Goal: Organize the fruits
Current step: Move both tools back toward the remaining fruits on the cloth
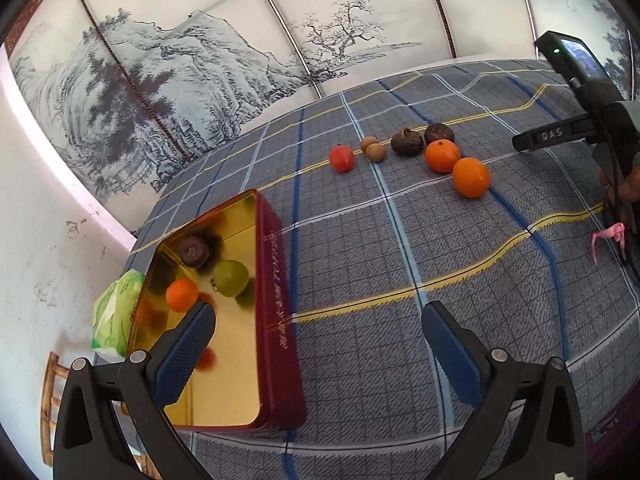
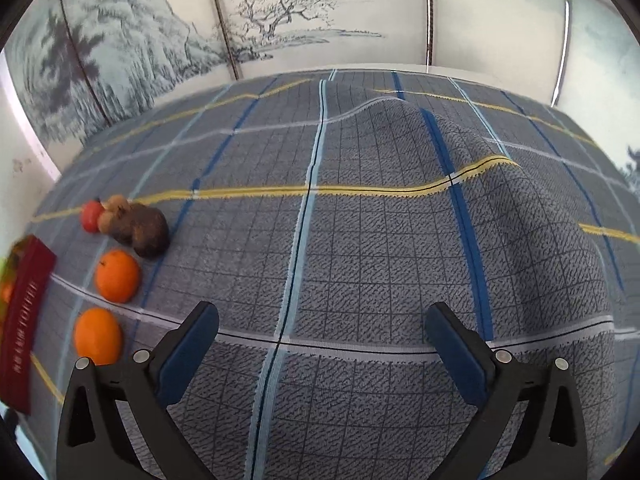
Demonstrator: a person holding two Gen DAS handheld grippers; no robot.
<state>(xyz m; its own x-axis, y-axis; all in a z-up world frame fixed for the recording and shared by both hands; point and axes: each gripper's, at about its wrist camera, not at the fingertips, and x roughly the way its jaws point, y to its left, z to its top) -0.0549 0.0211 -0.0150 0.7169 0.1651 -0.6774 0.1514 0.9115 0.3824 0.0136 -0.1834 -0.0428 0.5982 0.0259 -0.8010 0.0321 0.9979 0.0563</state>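
1. Setting: a table under a grey-blue checked cloth (image 2: 360,240) with yellow and blue stripes; behind it, wall panels (image 1: 200,60) painted with ink mountains and a bare tree. The cloth rises in a rumpled ridge toward the far right in the right wrist view.
2. Red tin (image 1: 280,312) with a gold inside sits at the table's left edge, open. In it: a dark brown fruit (image 1: 195,251), a green fruit (image 1: 230,278) and a small orange (image 1: 182,294), close together at the far end.
3. Loose fruit lies in a cluster on the cloth, well apart from the tin: a red fruit (image 1: 341,158), two small tan fruits (image 1: 373,149) touching, two dark wrinkled fruits (image 1: 422,139), and two oranges (image 1: 456,164) nearest the right side.
4. Left gripper (image 1: 318,328): jaws wide apart, nothing between them. Its left finger hangs over the tin's near end, its right finger over bare cloth.
5. Right gripper (image 2: 322,330): jaws at full spread, holding nothing, over bare cloth. The oranges lie just to its left; no object lies between it and them.
6. Around: a green-and-white plastic bag (image 1: 114,316) beside the tin's far side, a wooden chair (image 1: 50,400) below the table edge, a pink scrap (image 1: 608,236) on the cloth at right.
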